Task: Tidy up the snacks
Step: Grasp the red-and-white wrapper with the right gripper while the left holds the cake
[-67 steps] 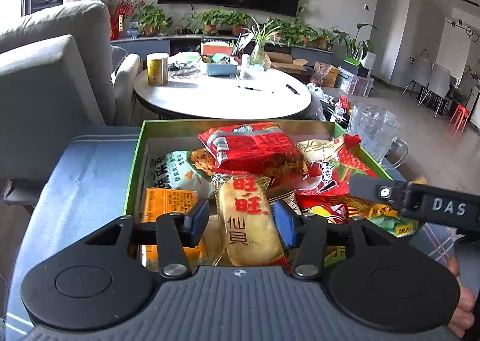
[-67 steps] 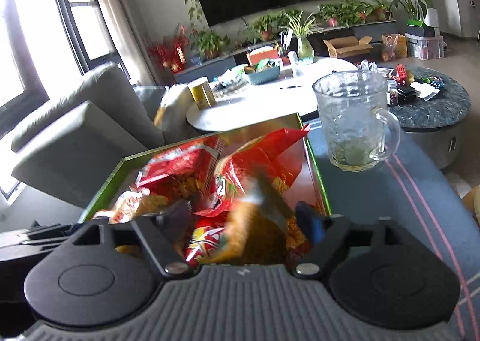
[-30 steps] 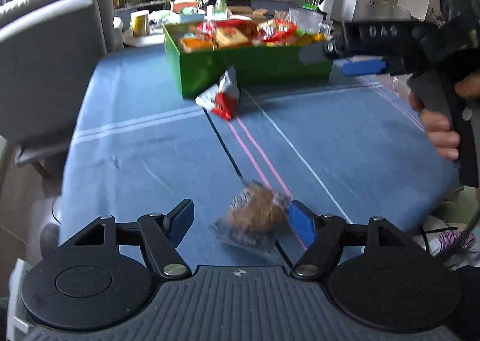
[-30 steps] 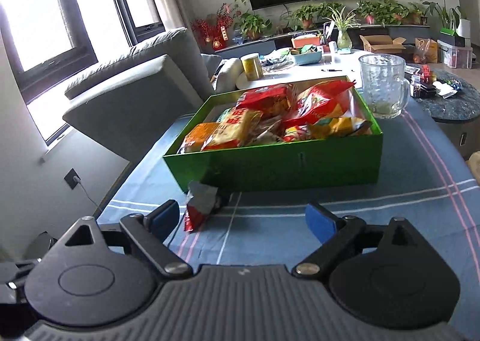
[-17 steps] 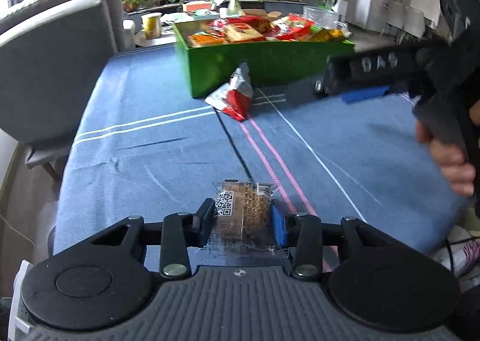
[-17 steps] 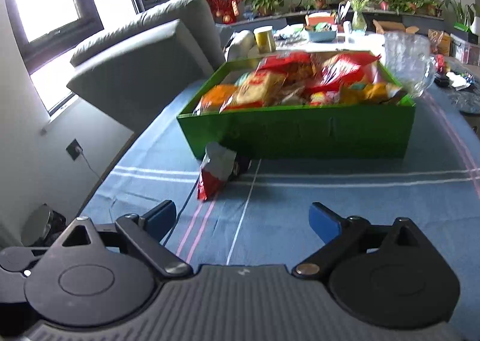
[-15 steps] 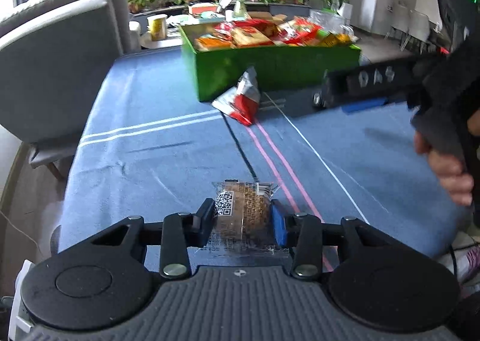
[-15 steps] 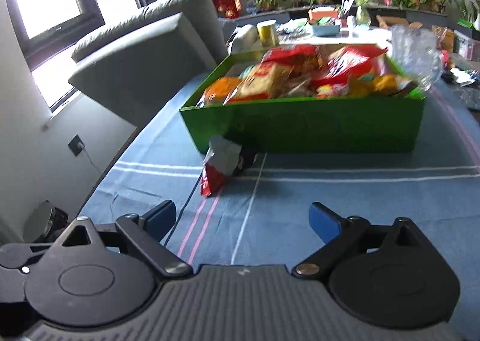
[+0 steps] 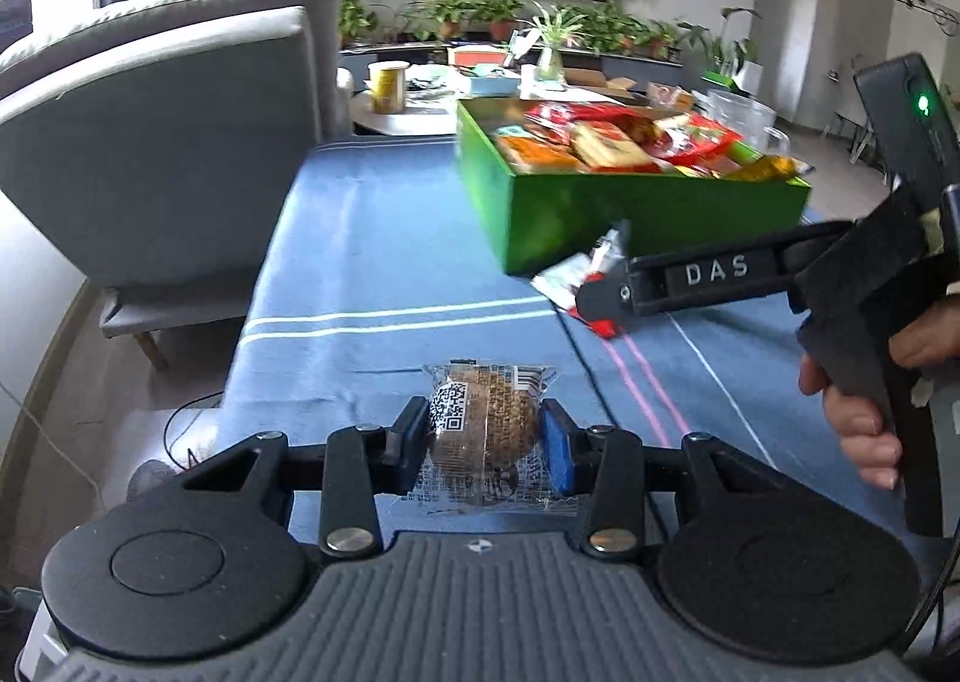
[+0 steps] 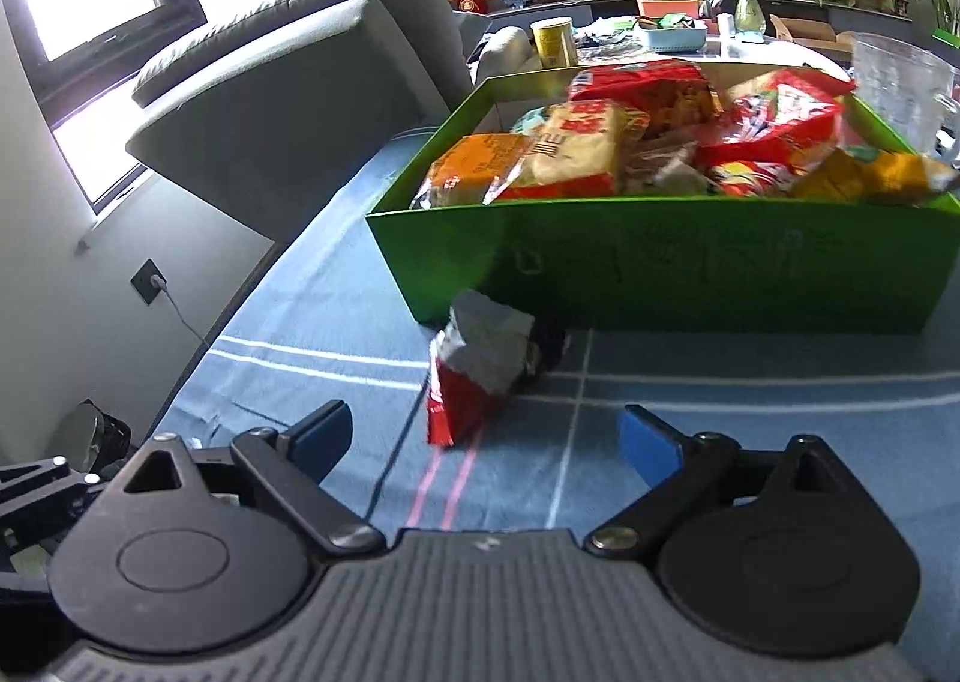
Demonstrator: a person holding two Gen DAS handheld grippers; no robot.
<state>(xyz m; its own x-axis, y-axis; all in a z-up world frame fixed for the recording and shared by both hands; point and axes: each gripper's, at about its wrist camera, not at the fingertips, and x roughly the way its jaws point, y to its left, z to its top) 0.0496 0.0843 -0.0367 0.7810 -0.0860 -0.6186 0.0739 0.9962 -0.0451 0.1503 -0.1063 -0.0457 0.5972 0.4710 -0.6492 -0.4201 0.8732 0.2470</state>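
My left gripper (image 9: 485, 445) is shut on a brown round cake in a clear wrapper (image 9: 483, 425), held just above the blue tablecloth near its front edge. A green box (image 9: 630, 214) full of snack packets stands further back; it also shows in the right wrist view (image 10: 690, 268). A red and white snack packet (image 10: 477, 376) lies on the cloth against the box's front left corner. My right gripper (image 10: 480, 442) is open and empty, low over the cloth, with the packet just ahead between its fingers. In the left wrist view the right gripper (image 9: 606, 298) reaches over that packet (image 9: 570, 277).
A grey sofa (image 9: 168, 129) stands left of the table. A glass mug (image 10: 900, 81) stands behind the box at the right. A round white table (image 9: 408, 117) with a yellow can (image 9: 384, 87) is beyond. The table edge drops off at the left.
My left gripper closed on the wrapped cake and has swung left, holding it. My right gripper has moved closer to the red and white packet, still open.
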